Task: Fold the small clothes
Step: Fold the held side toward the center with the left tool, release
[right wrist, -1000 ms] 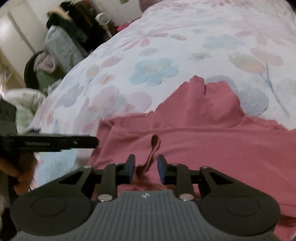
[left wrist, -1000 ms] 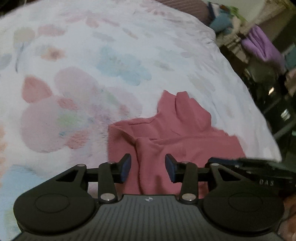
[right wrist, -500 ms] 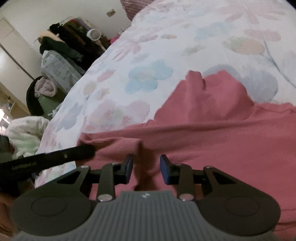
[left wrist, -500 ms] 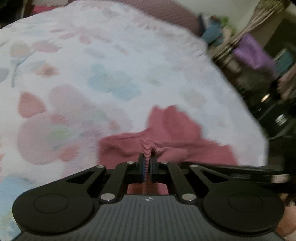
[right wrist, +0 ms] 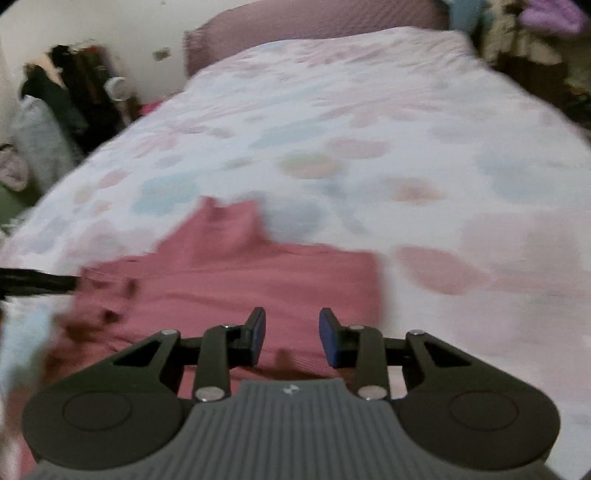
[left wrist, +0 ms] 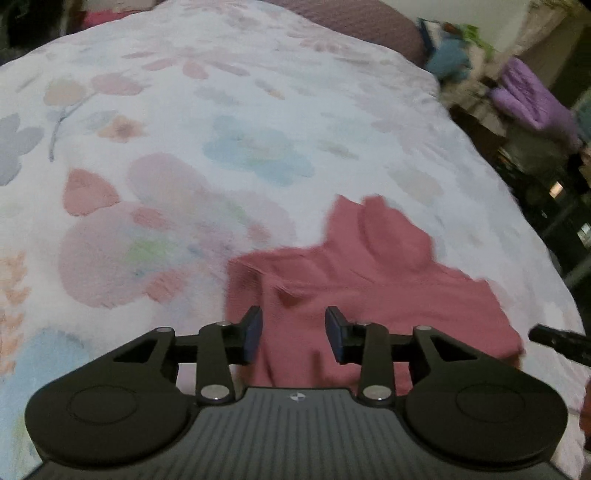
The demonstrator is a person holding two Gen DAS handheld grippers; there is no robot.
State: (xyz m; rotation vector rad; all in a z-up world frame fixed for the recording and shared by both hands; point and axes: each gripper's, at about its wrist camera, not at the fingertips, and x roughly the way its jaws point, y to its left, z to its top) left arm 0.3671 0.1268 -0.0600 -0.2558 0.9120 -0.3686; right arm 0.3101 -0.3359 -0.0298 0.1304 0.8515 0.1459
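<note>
A small pink ribbed top with a high neck [left wrist: 373, 280] lies on the floral bed cover [left wrist: 221, 140]. My left gripper [left wrist: 294, 338] is open and empty, hovering over the top's near left part. In the right wrist view the same pink top [right wrist: 236, 273] lies partly folded, neck pointing away. My right gripper [right wrist: 291, 338] is open and empty over the top's near edge. The other gripper's black tip shows at the right edge of the left wrist view [left wrist: 557, 341] and at the left edge of the right wrist view [right wrist: 37, 282].
The bed drops off at its right edge [left wrist: 517, 206], with dark furniture and a purple garment [left wrist: 532, 96] beyond. A mauve headboard [right wrist: 314, 22] stands at the far end. Piled clothes and bags [right wrist: 48, 110] stand left of the bed.
My left gripper closed on a fold of the pink top half a second ago and has since opened and let it go. My right gripper has opened wider and swung right.
</note>
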